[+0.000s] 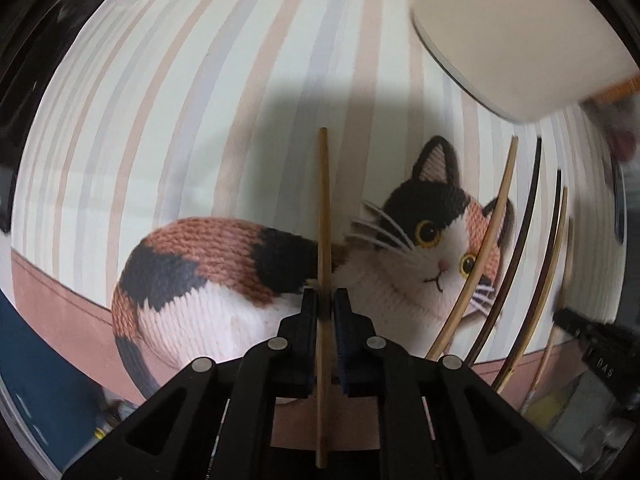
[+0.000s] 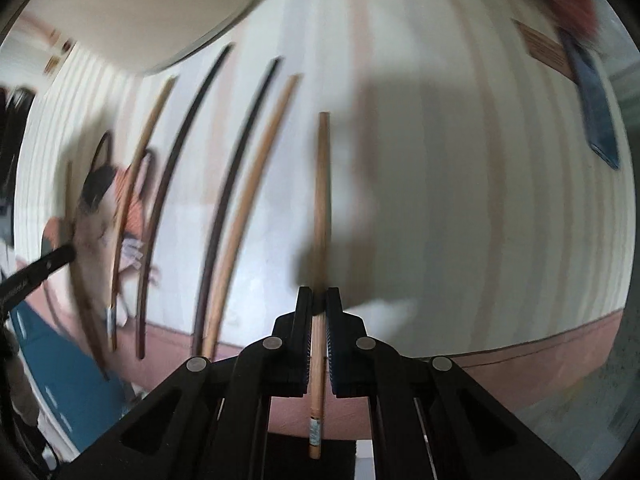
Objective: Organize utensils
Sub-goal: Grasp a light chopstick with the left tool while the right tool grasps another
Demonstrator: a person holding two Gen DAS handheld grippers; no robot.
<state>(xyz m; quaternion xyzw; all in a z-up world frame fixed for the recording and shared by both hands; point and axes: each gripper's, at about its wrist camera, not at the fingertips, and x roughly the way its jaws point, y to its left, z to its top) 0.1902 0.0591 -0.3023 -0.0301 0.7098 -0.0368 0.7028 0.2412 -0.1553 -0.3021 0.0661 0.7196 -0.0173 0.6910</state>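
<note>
Now each chopstick [image 1: 323, 216] [image 2: 321, 208] lies clamped lengthwise between closed jaws.

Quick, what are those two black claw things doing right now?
Left gripper: closed on a light wooden chopstick.
Right gripper: closed on a tan chopstick.

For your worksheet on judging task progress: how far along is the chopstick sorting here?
Done: nothing looks sorted; the white container shows no chopsticks inside from these views. In hand: the left tongs clamp a light wooden chopstick, and the right tongs clamp another wooden chopstick. Left: several loose chopsticks, light and dark, lie on the striped cat mat.
</note>
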